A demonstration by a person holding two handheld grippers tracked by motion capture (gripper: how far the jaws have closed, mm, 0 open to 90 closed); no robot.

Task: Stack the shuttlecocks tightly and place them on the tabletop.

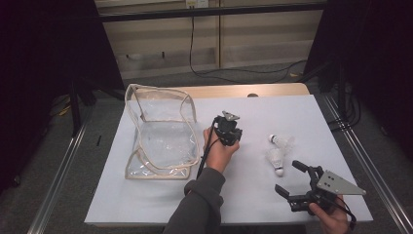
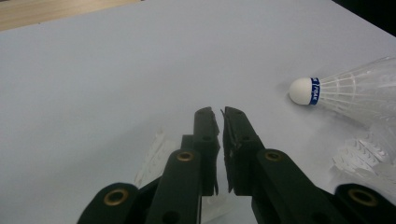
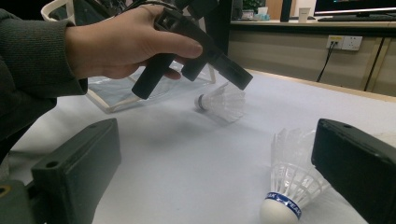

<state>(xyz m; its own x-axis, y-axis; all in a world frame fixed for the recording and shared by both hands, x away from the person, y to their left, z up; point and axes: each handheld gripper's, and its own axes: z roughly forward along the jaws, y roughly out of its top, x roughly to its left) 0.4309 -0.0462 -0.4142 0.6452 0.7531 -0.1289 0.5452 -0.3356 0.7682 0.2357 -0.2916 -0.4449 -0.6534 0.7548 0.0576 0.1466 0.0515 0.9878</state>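
Note:
A hand holds my left gripper (image 1: 233, 131) over the middle of the white table (image 1: 253, 195). Its jaws stand almost together (image 2: 219, 114), pinching the feather rim of a white shuttlecock (image 3: 224, 100) whose feathers (image 2: 154, 158) show under them. The tip of that gripper (image 3: 243, 81) meets the rim from above. Two more shuttlecocks lie to the right: one on its side (image 1: 280, 141) (image 2: 345, 91), one standing on its cork (image 1: 276, 161) (image 3: 289, 186). My right gripper (image 1: 289, 176) (image 3: 217, 130) is open near the front right corner, with the standing shuttlecock just ahead of its right jaw.
A clear plastic bag with beige trim (image 1: 160, 131) lies open on the table's left part, close beside the left hand. The wooden table edge (image 1: 243, 90) runs along the back. Metal rails (image 1: 360, 146) flank the table on both sides.

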